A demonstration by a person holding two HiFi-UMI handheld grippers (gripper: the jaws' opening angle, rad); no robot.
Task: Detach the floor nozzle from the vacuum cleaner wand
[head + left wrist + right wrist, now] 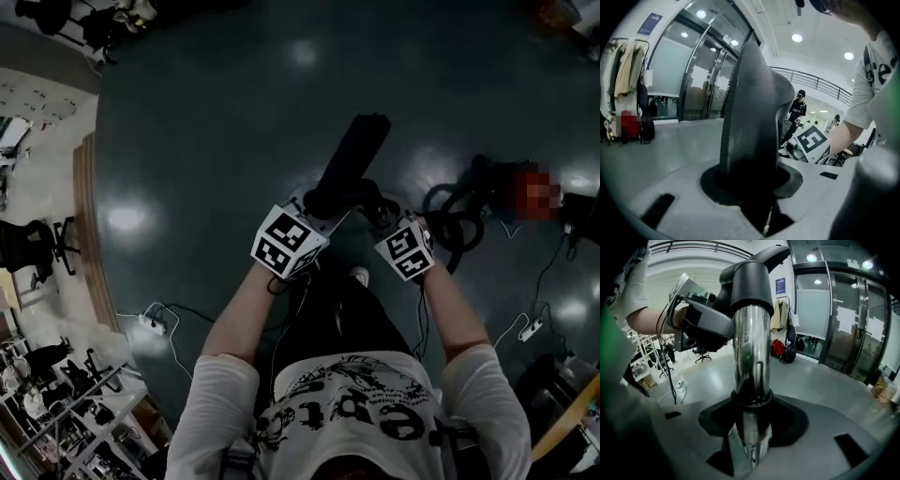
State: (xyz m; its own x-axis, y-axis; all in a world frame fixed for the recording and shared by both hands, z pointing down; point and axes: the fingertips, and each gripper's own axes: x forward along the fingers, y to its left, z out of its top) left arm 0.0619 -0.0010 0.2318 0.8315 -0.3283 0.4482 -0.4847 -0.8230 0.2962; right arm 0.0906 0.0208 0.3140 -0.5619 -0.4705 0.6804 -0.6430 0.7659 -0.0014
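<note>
While both claws are clamped, the floor nozzle (pixel 354 155) and wand (pixel 751 357) are carried above the floor (pixel 206 122).
Head view is dark: both claws' tips are hidden behind their marker cubes (pixel 289 242) and the nozzle, which points toward 12 o'clock, and the wand cannot be made out there. Left claw (pixel 757 190): jaws narrowly apart and closed on the dark nozzle body. Its ribbed edge runs up toward 12 o'clock and its base is lost in shadow between the jaws. Right claw (pixel 750 430): jaws set wider and closed on the chrome wand. The wand's lower end is cut off at 6 o'clock. Its upper end sits in a black neck (pixel 747 284) at 12 o'clock, so nozzle and wand read as not yet separated.
</note>
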